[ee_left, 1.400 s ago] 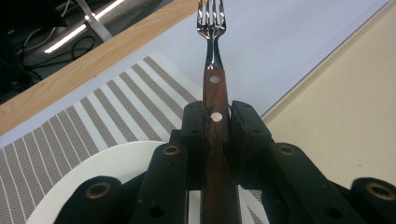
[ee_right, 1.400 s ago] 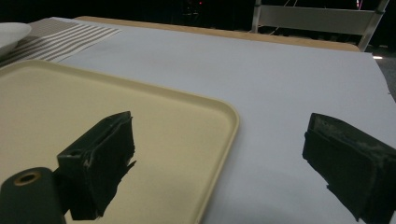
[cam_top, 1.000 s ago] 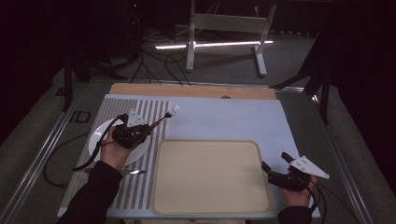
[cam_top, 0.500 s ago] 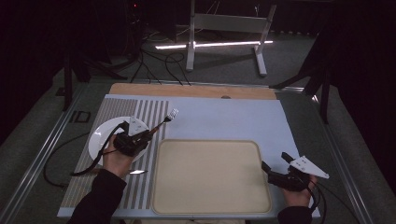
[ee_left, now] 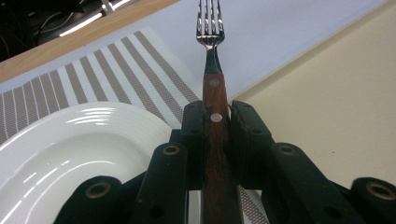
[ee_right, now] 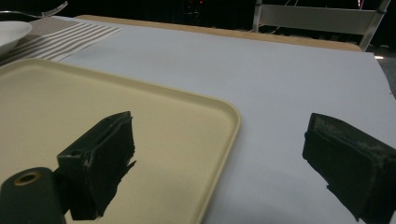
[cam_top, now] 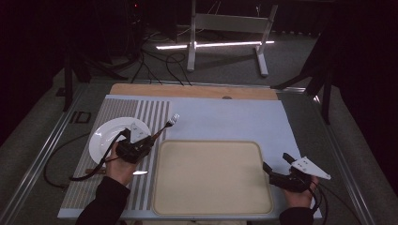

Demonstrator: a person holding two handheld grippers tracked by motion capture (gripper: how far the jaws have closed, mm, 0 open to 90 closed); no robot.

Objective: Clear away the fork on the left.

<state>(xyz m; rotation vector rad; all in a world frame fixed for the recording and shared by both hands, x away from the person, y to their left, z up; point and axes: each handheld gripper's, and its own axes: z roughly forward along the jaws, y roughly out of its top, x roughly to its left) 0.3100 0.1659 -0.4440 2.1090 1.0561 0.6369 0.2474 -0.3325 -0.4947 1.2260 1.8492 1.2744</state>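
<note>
One fork (ee_left: 211, 84) clamped in the left gripper (cam_top: 149, 140), one plate (cam_top: 105, 136), one tray (cam_top: 211, 178) (right gripper (cam_top: 274, 172) jaws wide apart, empty)

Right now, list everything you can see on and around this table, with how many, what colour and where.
fork: one, silver tines with a reddish-brown wooden handle, clamped in the left gripper, tines pointing away over the placemat.
plate: one, white, on the striped placemat at the table's left.
placemat: one, grey and white stripes, left part of the table.
tray: one, cream, near middle of the table, nothing on it.
table cover: one, pale blue-grey sheet, with a wooden strip along the far edge.
metal stand: one, light grey, on the floor beyond the table.
left gripper: one, black, shut on the fork beside the plate.
right gripper: one, black, open, at the tray's right edge.
</note>
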